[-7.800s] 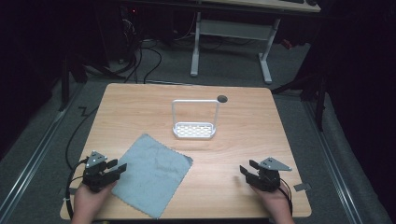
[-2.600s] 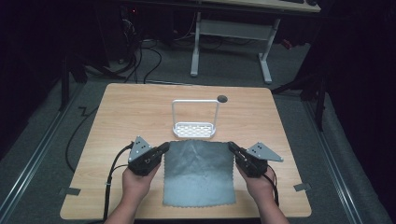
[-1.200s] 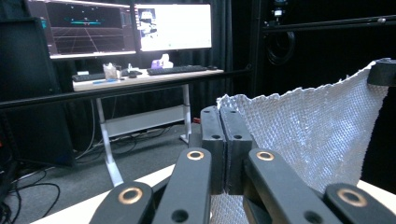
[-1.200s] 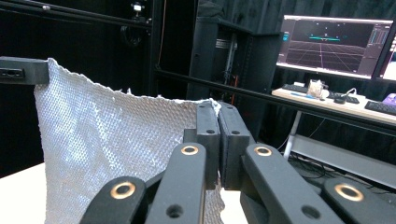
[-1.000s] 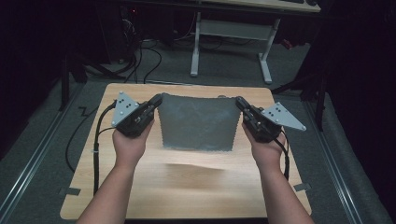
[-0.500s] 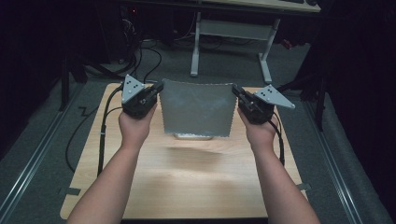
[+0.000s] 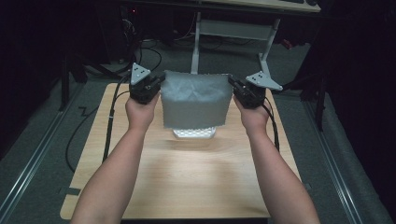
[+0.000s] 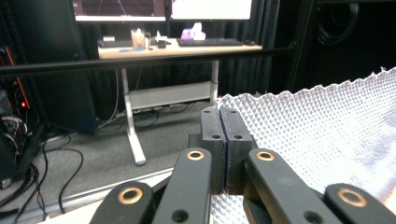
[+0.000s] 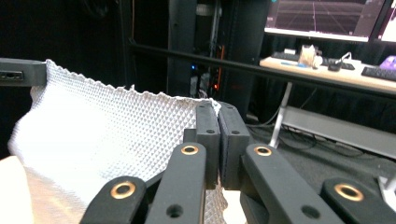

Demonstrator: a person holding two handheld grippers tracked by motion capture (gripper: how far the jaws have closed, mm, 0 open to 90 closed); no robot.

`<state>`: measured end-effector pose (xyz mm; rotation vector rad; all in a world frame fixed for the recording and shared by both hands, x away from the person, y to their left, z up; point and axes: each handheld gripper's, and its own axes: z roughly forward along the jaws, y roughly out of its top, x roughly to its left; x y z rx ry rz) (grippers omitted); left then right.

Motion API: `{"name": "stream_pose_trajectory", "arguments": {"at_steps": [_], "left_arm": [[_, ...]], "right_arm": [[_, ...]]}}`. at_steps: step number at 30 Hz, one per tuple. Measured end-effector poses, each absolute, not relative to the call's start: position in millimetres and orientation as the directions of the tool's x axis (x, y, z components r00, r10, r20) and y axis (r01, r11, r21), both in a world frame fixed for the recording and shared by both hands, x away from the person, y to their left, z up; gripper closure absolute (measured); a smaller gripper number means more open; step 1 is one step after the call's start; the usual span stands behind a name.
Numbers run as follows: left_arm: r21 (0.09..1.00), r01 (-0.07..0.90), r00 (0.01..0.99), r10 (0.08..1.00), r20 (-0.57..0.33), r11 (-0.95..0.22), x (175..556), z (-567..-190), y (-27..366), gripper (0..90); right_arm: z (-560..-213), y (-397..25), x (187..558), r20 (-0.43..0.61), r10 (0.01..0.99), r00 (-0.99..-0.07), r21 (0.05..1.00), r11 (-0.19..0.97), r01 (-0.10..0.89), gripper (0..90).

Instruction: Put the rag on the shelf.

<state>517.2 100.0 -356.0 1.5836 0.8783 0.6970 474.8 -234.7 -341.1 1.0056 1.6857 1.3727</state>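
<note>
Right now your left tool (image 7: 156, 87) and right tool (image 7: 236, 89) are each clenched on an upper corner of the grey cloth (image 7: 195, 99), which hangs spread between them above the surface (image 7: 196, 177). Behind its lower edge, the white rack (image 7: 194, 133) stands on the wood.

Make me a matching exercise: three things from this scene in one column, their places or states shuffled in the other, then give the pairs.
Things:
1. cloth
2. white rack
3. left gripper

Places or states:
A. stands on the table, behind the hanging fabric
B. shut on one upper corner
C. held up in the air, spread between both hands

Pairs: 1-C, 2-A, 3-B
</note>
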Motion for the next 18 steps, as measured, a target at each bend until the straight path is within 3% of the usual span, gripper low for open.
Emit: {"name": "stream_pose_trajectory", "arguments": {"at_steps": [18], "left_arm": [[0.935, 0.336, 0.59, 0.799, -0.117, -0.111, 549.7, -397.8, 105.6, 90.0]], "right_arm": [[-376.3, -241.3, 518.1, -0.03, 0.897, -0.441, 0.943, 0.172, 0.286, 89.2]]}}
